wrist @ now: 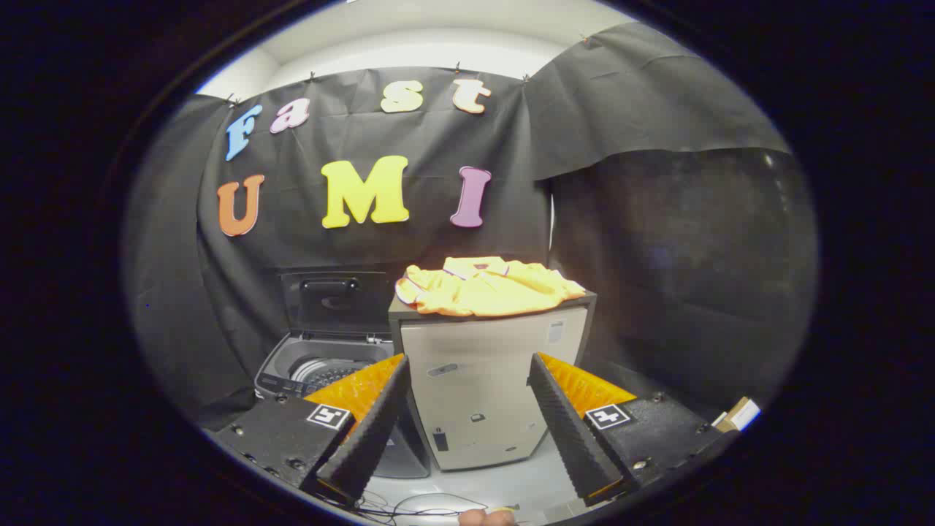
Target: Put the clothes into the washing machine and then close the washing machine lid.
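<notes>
Gripper [467, 409] sits low in the frame, fingers spread wide with nothing between them, well back from everything it has to touch. Between and beyond the fingers: a pale cabinet [493, 387], possibly a small fridge, with a dark top. On that top, centre frame, lies a yellow garment [486, 286], roughly folded into a loose heap, trim showing at the edges, one corner overhanging the cabinet's left front edge.

Left of the cabinet, beyond the left finger, lower left of the frame: a top-loading washing machine [321, 365]. Lid [334, 301] stands upright against the booth wall, drum open and visible.

Handling call: garment looks light, soft, no stiffness, so it will sag and trail once lifted. Best to pinch a raised fold or the bunched near edge, several layers at once, rather than a single flat layer. Risk: a sleeve dragging or catching on the tub rim during the move left.

Small box [738, 415] sits lower right.
</notes>
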A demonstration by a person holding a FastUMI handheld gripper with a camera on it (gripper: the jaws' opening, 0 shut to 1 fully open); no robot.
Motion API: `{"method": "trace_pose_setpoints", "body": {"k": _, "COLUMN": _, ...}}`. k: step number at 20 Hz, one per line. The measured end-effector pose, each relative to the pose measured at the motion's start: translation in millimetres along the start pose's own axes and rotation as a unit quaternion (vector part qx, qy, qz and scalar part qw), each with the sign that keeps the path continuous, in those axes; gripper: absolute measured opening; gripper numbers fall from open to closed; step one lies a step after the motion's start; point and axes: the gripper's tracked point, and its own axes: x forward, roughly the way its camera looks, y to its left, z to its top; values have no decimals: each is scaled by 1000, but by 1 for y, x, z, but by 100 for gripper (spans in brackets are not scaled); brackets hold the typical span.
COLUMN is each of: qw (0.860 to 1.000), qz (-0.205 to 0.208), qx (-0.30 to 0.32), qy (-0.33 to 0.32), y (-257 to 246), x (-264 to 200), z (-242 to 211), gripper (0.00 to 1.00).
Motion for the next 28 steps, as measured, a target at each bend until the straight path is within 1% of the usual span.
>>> {"method": "trace_pose_setpoints", "body": {"k": 4, "qw": 1000, "qz": 5, "qx": 0, "qy": -4, "y": 6, "x": 2, "z": 6, "gripper": 100}}
{"method": "trace_pose_setpoints", "body": {"k": 8, "qw": 1000, "qz": 9, "qx": -15, "qy": -7, "y": 8, "x": 7, "z": 9, "gripper": 100}}
{"method": "trace_pose_setpoints", "body": {"k": 12, "qw": 1000, "qz": 8, "qx": -11, "qy": -11, "y": 5, "x": 10, "z": 15, "gripper": 100}}
{"method": "trace_pose_setpoints", "body": {"k": 21, "qw": 1000, "qz": 6, "qx": -22, "qy": -13, "y": 4, "x": 19, "z": 20, "gripper": 100}}
{"method": "trace_pose_setpoints", "body": {"k": 25, "qw": 999, "qz": 27, "qx": -27, "qy": -21, "y": 7, "x": 39, "z": 40, "gripper": 100}}
{"method": "trace_pose_setpoints", "body": {"k": 28, "qw": 999, "qz": 28, "qx": -26, "qy": -34, "y": 0, "x": 69, "z": 73, "gripper": 100}}
